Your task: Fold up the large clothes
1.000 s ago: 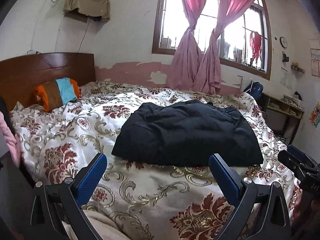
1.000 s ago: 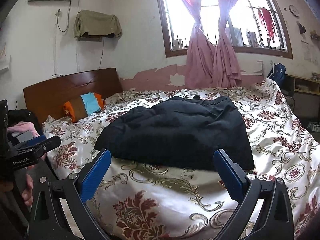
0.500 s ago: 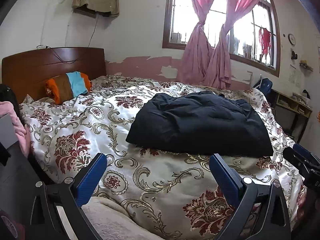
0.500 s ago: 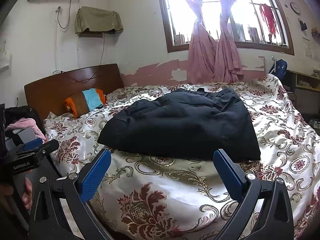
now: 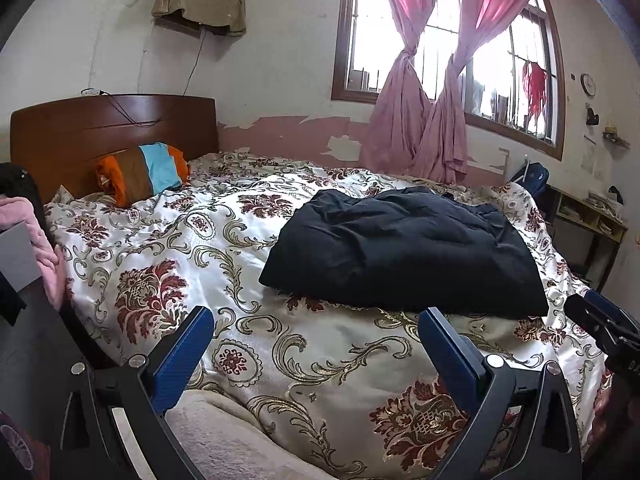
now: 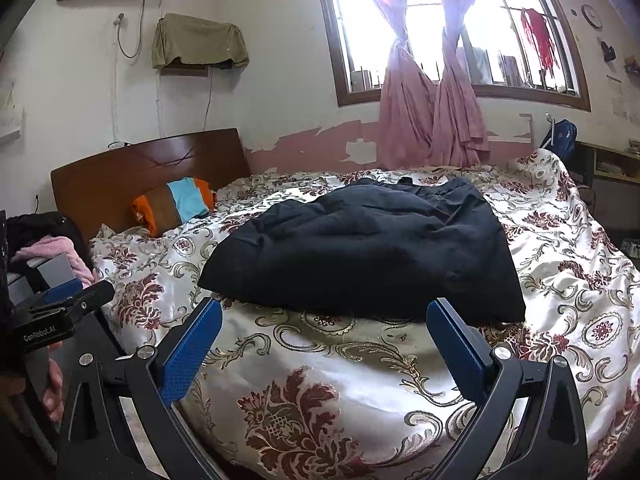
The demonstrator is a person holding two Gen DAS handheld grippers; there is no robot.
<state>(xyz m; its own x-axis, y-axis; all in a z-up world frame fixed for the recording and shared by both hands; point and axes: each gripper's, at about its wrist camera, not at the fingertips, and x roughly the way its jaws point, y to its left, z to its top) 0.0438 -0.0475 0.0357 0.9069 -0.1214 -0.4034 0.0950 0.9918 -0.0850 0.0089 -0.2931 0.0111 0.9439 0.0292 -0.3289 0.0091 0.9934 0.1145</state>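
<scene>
A large black garment lies folded into a thick, rumpled rectangle on the floral bedspread, towards the bed's right half. My left gripper hovers open in front of the bed's near edge, short of the garment, nothing between its blue pads. My right gripper is likewise open and empty, just before the garment's near edge. The right gripper's body shows at the right edge of the left wrist view; the left gripper's body shows at the left of the right wrist view, held by a hand.
A striped orange, brown and blue pillow leans on the wooden headboard. Pink and black clothes pile at the left beside the bed. Pink curtains hang at the window; a low shelf stands at the right.
Both grippers have drawn back and lowered slightly, so the garment sits higher and further in both views. The garment itself has not moved. Both stay open.
</scene>
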